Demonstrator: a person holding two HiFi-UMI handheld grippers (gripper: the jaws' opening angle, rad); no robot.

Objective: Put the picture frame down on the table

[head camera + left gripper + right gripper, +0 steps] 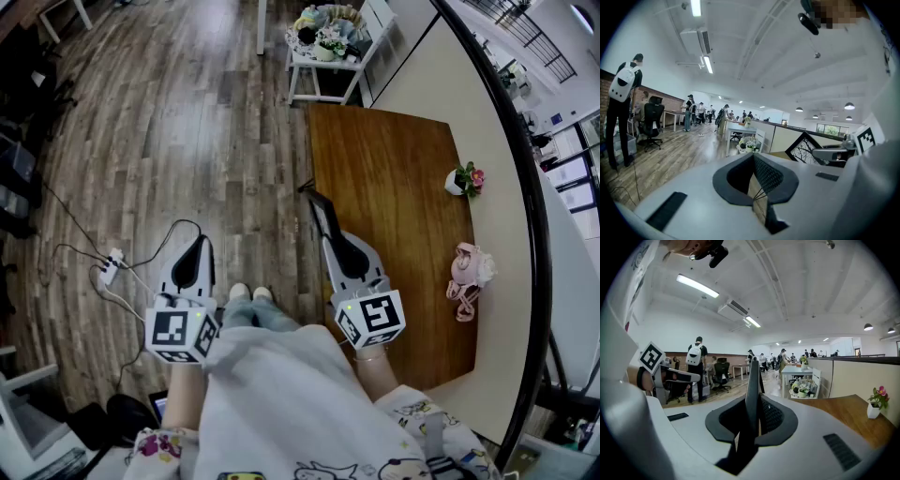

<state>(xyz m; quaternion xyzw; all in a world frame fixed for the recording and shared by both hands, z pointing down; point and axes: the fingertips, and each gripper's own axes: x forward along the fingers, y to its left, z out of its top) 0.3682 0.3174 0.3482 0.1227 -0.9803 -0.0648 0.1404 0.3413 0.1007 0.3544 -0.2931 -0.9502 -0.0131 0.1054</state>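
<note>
My right gripper [335, 241] is shut on a thin dark picture frame [322, 214], held upright over the left edge of the brown wooden table [394, 159]. In the right gripper view the frame [753, 380] stands edge-on between the jaws of that gripper [752, 417], its lower end pinched between the pads. My left gripper [196, 244] hangs over the wooden floor, well left of the table, jaws closed with nothing in them. In the left gripper view, past the gripper's own jaws [755, 182], the frame [804, 148] shows a branch picture and leans like a diamond.
A small white pot of flowers [463, 180] stands near the table's right side, and a pink object [468, 274] lies closer to me. A low white partition [487, 141] runs along the table's far side. A white stand with flowers [328, 42] sits beyond it. Cables and a power strip [109, 268] lie on the floor.
</note>
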